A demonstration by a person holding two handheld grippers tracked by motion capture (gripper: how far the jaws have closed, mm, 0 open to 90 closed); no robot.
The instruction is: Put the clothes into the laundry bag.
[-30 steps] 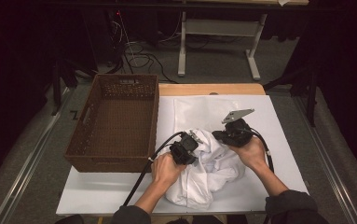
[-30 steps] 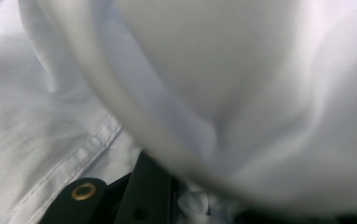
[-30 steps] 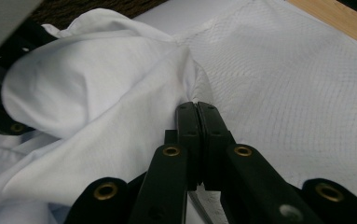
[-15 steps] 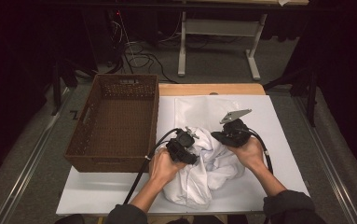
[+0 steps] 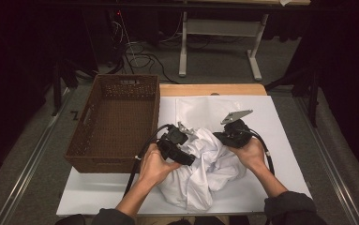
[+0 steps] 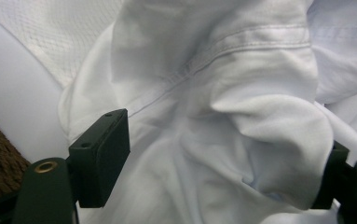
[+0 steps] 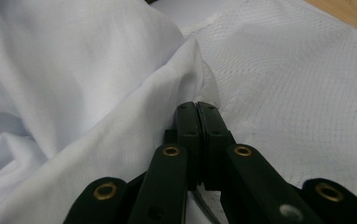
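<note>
A crumpled white garment (image 5: 207,171) lies on the white table cover (image 5: 285,154) in front of the person. My left gripper (image 5: 189,146) sits at the garment's left side. Its jaws have just been opening and now stand wide apart in the left gripper view (image 6: 218,156). A loose bulge of the garment (image 6: 260,126) lies between them without being pinched. My right gripper (image 5: 218,137) is at the garment's upper right edge. In the right gripper view (image 7: 197,109) its jaws are pressed together on a thin fold of the garment (image 7: 120,140).
A brown woven basket (image 5: 78,150) stands on the table's left, close to my left hand. A flat white mesh sheet (image 5: 205,108) lies under and behind the garment. The wooden table edge (image 5: 214,89) runs along the back, with a desk frame and cables on the floor beyond.
My left gripper has lifted a little off the garment and its jaws have opened, letting the cloth go. The right gripper has stayed in place, still shut.
</note>
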